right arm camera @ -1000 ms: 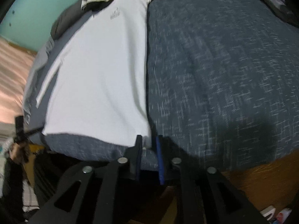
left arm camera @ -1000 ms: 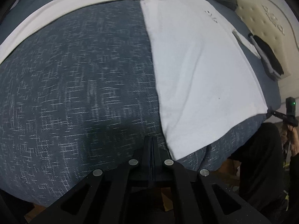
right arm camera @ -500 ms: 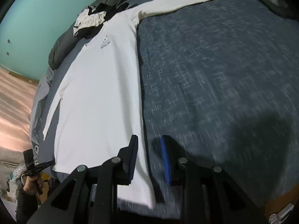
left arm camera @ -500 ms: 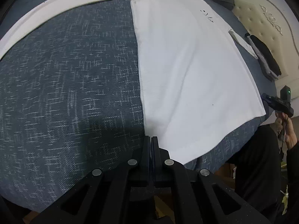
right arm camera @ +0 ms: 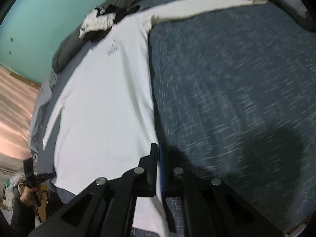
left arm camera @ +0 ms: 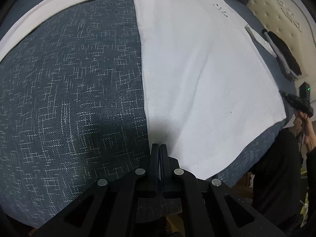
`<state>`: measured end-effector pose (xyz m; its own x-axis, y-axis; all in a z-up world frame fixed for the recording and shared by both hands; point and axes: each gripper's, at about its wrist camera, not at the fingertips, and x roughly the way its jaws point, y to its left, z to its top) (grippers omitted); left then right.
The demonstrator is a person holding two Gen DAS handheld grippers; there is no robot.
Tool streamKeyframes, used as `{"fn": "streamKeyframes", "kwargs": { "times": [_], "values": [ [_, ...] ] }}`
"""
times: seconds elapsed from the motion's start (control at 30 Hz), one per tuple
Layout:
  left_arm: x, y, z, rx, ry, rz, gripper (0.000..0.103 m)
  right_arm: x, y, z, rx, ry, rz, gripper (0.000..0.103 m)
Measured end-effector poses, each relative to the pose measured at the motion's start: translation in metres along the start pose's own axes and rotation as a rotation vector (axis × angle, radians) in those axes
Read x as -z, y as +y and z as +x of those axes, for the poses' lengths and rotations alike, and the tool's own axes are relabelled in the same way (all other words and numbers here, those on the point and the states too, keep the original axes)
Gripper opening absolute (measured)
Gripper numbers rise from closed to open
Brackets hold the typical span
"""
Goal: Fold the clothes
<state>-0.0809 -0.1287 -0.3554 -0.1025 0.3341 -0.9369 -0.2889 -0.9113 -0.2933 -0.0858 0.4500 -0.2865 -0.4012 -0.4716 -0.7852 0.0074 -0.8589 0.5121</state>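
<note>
Here, a white long-sleeved shirt (left arm camera: 199,75) lies flat on my bed, on top of the dark blue bedcover (left arm camera: 69,90) with little white lines on it. One long sleeve (right arm camera: 207,6) is stretched out sideways across the cover, far from me. The other sleeve (right arm camera: 53,118) lies close along the shirt's other side. There is a small dark logo (right arm camera: 112,48) on the chest.

My left gripper (left arm camera: 159,148) has its two black fingers pressed tight together. The tips sit right at the shirt's long side edge, low down near the bottom hem. I cannot tell if any cloth is caught between them.

My right gripper (right arm camera: 158,150) is at the shirt's other side edge, also near the bottom. Its fingers are nearly together, one black and one with a blue pad (right arm camera: 161,167). A thin strip of white cloth runs down between them, so they are pinching the edge of the shirt.

Past the top of the shirt there is a dark grey pillow (right arm camera: 65,55) and a crumpled white cloth (right arm camera: 96,22). A cream padded headboard (left arm camera: 280,15) is by the bed, and some folded dark clothes (left arm camera: 282,55) lie near it. The wall (right arm camera: 39,19) is green. The picture from my right side is a bit blurry.
</note>
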Motion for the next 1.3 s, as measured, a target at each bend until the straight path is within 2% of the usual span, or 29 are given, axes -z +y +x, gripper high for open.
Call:
{"fn": "streamKeyframes", "kwargs": {
  "times": [0.27, 0.37, 0.5, 0.7, 0.87, 0.93, 1.0, 1.3],
  "values": [
    [-0.007, -0.003, 0.001, 0.0, -0.005, -0.011, 0.001, 0.001, -0.011, 0.002, 0.01, 0.029, 0.013, 0.002],
    [0.004, 0.022, -0.021, 0.006, -0.023, -0.021, 0.001, 0.001, -0.016, 0.003, 0.01, 0.038, 0.023, 0.002],
    [-0.004, 0.03, -0.038, 0.021, -0.07, -0.054, 0.001, -0.001, -0.021, 0.003, 0.009, 0.045, 0.037, 0.002],
    [-0.03, 0.038, -0.048, 0.032, -0.12, -0.088, 0.001, -0.017, -0.023, -0.009, -0.009, 0.011, 0.046, 0.003],
    [-0.049, 0.037, -0.023, 0.048, -0.15, -0.125, 0.001, -0.039, -0.018, -0.001, -0.017, 0.003, 0.04, 0.005],
    [-0.06, 0.043, -0.018, 0.054, -0.154, -0.14, 0.001, -0.049, -0.015, 0.007, -0.015, 0.004, 0.043, 0.018],
    [-0.062, 0.043, -0.015, 0.056, -0.154, -0.151, 0.001, -0.06, -0.014, 0.015, -0.011, 0.005, 0.047, 0.026],
    [-0.09, 0.045, 0.011, 0.051, -0.136, -0.165, 0.002, -0.109, -0.008, 0.057, -0.017, 0.019, 0.035, 0.026]
  ]
}}
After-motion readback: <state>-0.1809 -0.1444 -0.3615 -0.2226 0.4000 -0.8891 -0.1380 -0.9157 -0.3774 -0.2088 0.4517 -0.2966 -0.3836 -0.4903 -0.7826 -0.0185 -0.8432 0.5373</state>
